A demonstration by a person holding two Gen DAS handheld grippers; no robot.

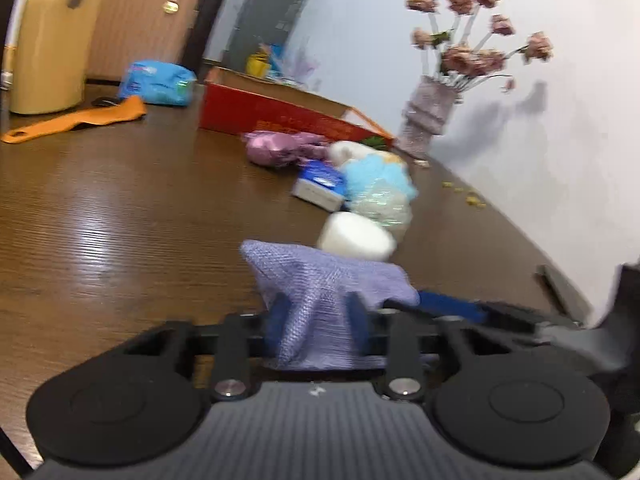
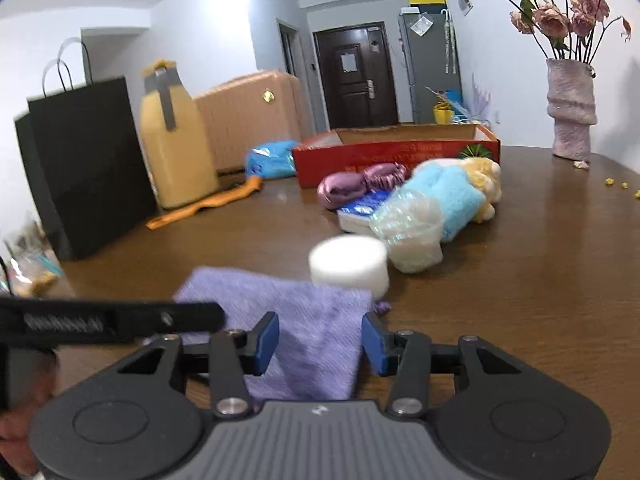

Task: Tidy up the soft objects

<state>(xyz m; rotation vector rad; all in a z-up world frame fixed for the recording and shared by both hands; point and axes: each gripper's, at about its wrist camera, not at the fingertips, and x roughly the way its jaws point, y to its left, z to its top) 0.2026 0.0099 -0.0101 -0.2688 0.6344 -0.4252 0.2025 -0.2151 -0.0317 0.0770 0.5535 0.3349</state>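
Note:
A purple cloth (image 2: 316, 328) lies on the brown table (image 2: 520, 280), close in front of both grippers. In the left wrist view the purple cloth (image 1: 320, 280) is bunched between the blue pads of my left gripper (image 1: 316, 316), which touch it on both sides. My right gripper (image 2: 320, 344) stands open over the cloth's near right part, its right pad clear of the cloth's edge. Just behind the cloth is a white foam cylinder (image 2: 350, 264). Further back lie a crinkled plastic bag (image 2: 412, 236), a blue and cream plush (image 2: 448, 196), a tissue pack (image 2: 360, 208) and a pink satin piece (image 2: 356, 188).
An open red box (image 2: 396, 152) stands behind the pile. A vase of dried roses (image 2: 570, 112) is at the right by the wall. On the left are a black paper bag (image 2: 84, 168), a yellow jug (image 2: 176, 140), an orange strap (image 2: 208, 206) and a blue packet (image 2: 270, 160).

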